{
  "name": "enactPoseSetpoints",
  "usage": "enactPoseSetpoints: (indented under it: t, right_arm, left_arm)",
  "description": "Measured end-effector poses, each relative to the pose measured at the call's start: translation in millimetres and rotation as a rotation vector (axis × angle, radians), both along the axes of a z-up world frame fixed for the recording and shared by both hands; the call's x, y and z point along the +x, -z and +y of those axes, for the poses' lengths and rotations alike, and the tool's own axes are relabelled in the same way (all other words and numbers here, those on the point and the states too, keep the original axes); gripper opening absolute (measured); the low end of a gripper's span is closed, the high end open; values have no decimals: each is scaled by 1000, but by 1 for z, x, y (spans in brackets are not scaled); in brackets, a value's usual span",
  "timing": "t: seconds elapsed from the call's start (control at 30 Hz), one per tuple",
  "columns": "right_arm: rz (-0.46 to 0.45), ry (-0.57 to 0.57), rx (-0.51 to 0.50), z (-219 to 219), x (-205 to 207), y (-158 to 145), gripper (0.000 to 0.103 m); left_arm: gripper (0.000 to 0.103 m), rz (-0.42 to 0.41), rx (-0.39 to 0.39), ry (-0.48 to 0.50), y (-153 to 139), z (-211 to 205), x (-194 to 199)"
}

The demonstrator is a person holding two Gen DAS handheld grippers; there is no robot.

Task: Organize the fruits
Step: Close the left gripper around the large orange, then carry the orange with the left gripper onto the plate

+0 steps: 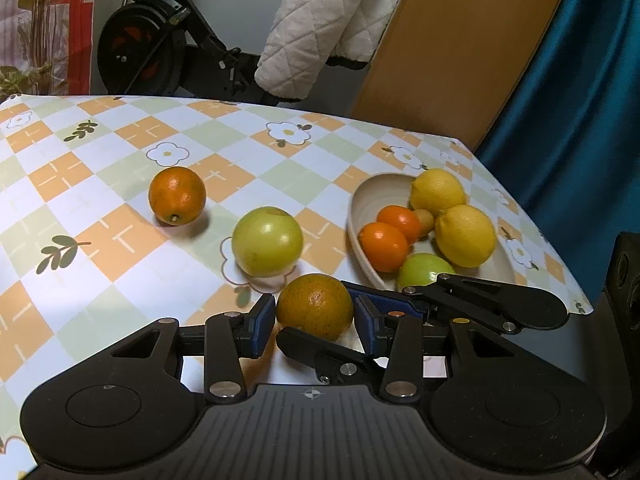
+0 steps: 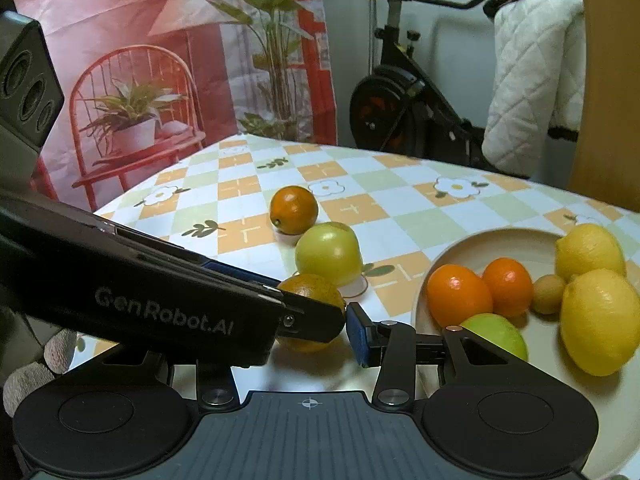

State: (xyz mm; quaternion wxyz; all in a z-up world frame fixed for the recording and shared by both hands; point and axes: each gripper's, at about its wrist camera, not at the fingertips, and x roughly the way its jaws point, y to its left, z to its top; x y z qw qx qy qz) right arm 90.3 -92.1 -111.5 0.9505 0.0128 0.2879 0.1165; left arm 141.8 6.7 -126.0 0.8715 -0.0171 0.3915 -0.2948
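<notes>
Free room and obstacles, table (image 1: 120,128):
- Far and left cloth: bare, open to approach
- Dark orange (image 1: 177,195): alone, clear on all sides
- Green apple (image 1: 267,242): a narrow lane to the bowl (image 1: 362,200), another to the speckled orange (image 1: 315,306) just in front
- Speckled orange: boxed in by the left gripper (image 1: 315,322) and the right gripper (image 2: 320,320), which cross here
- Bowl: crowded with 2 lemons, 2 small oranges, 1 green fruit, 1 small brown fruit; free patch at its far left wall only
- Behind table: exercise bike (image 1: 160,40), quilted cloth (image 1: 320,20), wooden panel (image 1: 460,40)
</notes>
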Motion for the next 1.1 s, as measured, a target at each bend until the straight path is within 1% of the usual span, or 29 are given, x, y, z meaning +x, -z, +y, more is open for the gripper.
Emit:
enactPoseSetpoints:
  t: [0.23, 0.53, 0.8, 1.1]
  right_arm:
    - [-5, -2, -1, -5, -18, -5, 40]
    - [-42, 29, 14, -19, -34, -17, 40]
    - [-60, 83, 47, -47, -43, -24, 40]
    - [-81, 164, 77, -86, -60, -23, 40]
  left_arm:
    - [46, -18, -2, 7, -3, -5, -19]
    - [46, -56, 16, 32, -19, -21, -28]
    - [46, -72, 32, 66, -27, -50, -31]
    - [46, -87, 43, 140, -32, -91, -38]
